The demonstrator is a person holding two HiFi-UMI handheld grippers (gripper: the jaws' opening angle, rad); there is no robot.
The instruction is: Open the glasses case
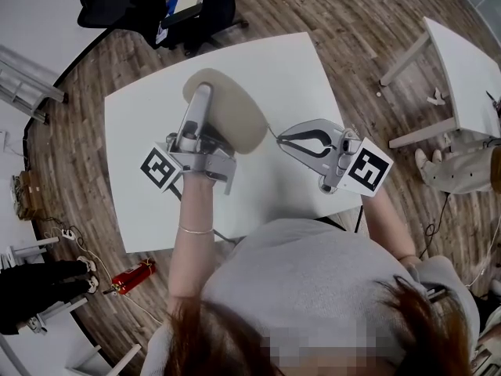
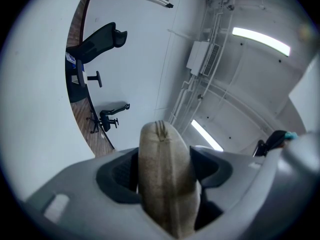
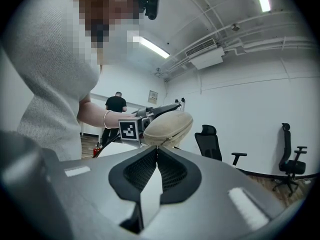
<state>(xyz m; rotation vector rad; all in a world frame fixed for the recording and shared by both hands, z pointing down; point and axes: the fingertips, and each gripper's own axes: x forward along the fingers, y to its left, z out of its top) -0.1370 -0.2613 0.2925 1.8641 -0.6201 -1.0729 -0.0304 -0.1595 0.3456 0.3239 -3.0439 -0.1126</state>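
Nearest, the person's grey knit top (image 1: 313,280) filled the lower part of the head view, with both forearms reaching out over the white surface (image 1: 133,171). On the wooden floor (image 1: 70,155) at near left lay a red fire extinguisher (image 1: 131,276).

The left tool (image 1: 202,100) was clamped on the glasses case (image 1: 235,116). Its own view showed the beige fabric case standing on edge between the two dark pads, which pressed on its sides, so the jaws stood fairly wide. The case stuck out past the jaw tips toward the far side, and it appeared to be held above the middle of the surface rather than resting on it.

The right tool (image 1: 280,139) pointed in from the right with its jaws together and nothing visible between them. Its tips were just beside the right edge of the case, but I could not tell if they touched.

Farther off, a black office chair (image 1: 156,2) stood at far left, and a second white table (image 1: 470,77) stood at far right.
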